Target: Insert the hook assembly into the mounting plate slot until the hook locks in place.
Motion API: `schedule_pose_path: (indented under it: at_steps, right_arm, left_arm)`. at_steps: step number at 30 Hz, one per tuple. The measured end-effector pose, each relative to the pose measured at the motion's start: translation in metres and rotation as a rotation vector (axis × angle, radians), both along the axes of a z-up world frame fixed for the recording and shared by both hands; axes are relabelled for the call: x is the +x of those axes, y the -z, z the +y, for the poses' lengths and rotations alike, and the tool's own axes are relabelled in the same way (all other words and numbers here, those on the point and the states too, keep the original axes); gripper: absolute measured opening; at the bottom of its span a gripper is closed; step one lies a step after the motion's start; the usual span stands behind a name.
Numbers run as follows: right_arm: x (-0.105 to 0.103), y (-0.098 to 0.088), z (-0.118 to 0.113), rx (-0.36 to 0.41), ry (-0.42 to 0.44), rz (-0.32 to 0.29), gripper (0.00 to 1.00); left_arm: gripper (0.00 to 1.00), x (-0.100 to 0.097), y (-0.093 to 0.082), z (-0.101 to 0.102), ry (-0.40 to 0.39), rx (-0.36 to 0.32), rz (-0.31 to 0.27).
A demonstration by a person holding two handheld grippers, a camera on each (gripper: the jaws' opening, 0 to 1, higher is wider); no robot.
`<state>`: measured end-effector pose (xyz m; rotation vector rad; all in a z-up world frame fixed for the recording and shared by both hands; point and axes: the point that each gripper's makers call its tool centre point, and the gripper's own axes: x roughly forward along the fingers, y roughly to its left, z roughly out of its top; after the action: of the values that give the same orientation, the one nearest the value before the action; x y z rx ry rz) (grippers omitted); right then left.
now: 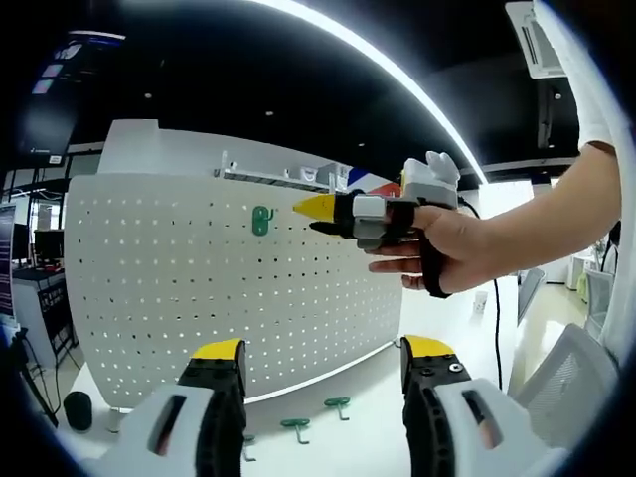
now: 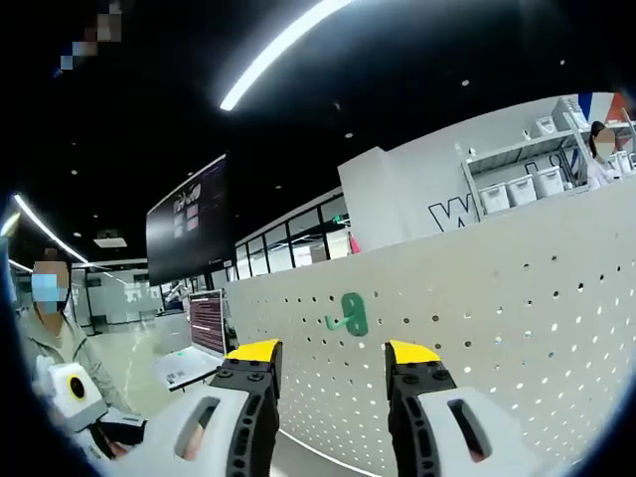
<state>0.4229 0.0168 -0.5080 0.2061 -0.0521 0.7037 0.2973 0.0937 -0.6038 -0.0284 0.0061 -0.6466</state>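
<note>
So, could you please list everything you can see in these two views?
Pegboard: one, white, upright on the table.
Mounted hook: one, green, on the pegboard's upper part; also in the right gripper view.
Loose hooks: at least two, green, lying on the table before the pegboard.
Table: one, white, under the pegboard.
Shelf with bins: one, white, behind the pegboard.
Dark screen: one, hanging in the background.
Right gripper: yellow-tipped, by the mounted hook, jaws nearly together.
Hand: one, holding the right gripper.
Left gripper: yellow-tipped, open, empty.
</note>
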Motion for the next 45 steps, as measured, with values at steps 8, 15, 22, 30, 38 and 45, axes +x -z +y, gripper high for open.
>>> schedule_pose_path:
  at_steps: [8, 15, 22, 30, 38, 45]
  right_arm:
    - [-0.030, 0.015, -0.010, -0.044, -0.052, -0.011, 0.42]
    - [-0.057, 0.034, -0.027, -0.072, -0.063, 0.006, 0.43]
    - [-0.073, 0.045, -0.041, -0.075, -0.055, 0.017, 0.45]
    - [-0.095, 0.059, -0.049, -0.092, -0.075, 0.019, 0.46]
    - [-0.113, 0.074, -0.061, -0.086, -0.072, 0.040, 0.47]
    - [-0.125, 0.083, -0.068, -0.080, -0.061, 0.052, 0.48]
  left_arm:
    - [0.66, 0.001, 0.001, 0.007, -0.009, 0.009, 0.002]
    - [0.68, -0.001, 0.000, 0.010, -0.006, 0.018, 0.002]
    - [0.69, -0.002, 0.000, 0.011, -0.004, 0.026, 0.006]
    - [0.69, -0.005, 0.000, 0.010, 0.001, 0.046, 0.004]
    - [0.69, -0.006, -0.003, 0.015, -0.020, 0.051, -0.005]
    - [0.69, -0.008, 0.002, 0.016, -0.018, 0.069, 0.008]
